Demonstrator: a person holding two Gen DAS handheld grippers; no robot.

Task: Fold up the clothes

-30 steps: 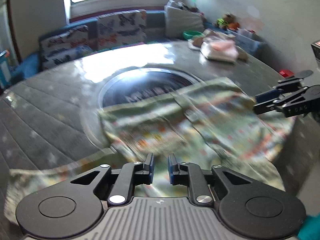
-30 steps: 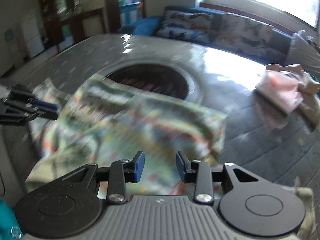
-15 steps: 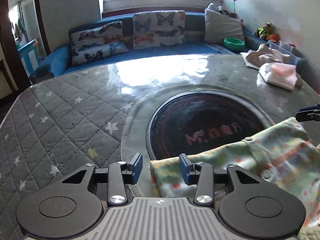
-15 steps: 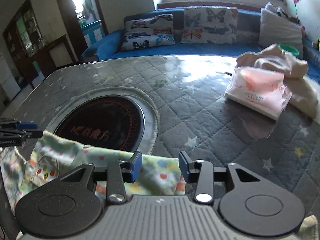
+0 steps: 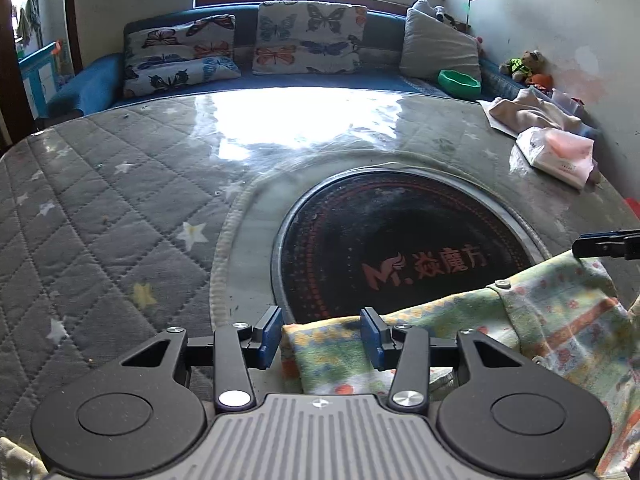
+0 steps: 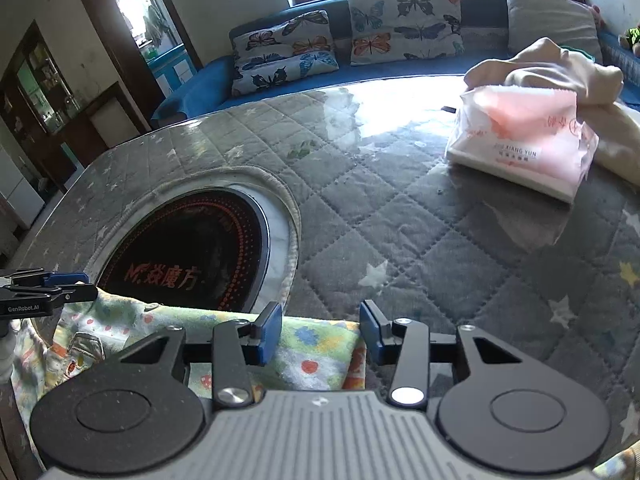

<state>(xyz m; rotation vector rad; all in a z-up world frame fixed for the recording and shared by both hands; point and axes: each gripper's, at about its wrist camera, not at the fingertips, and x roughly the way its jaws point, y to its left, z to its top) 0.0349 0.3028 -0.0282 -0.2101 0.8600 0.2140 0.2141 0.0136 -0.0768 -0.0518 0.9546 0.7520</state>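
Currently both the left gripper [image 5: 320, 334] and right gripper [image 6: 320, 332] are sitting wide open, gripping nothing, each straddling a far corner of the printed garment [image 5: 560, 320] lying at the table's [image 5: 100, 220] near edge. Risk: jaws closing on one layer only, so the fold skews. Garment's near part is hiding under the tools.

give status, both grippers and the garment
Left gripper and right gripper open, astride edge of green printed fabric garment. Garment flat on grey quilted table. Nothing blocking.
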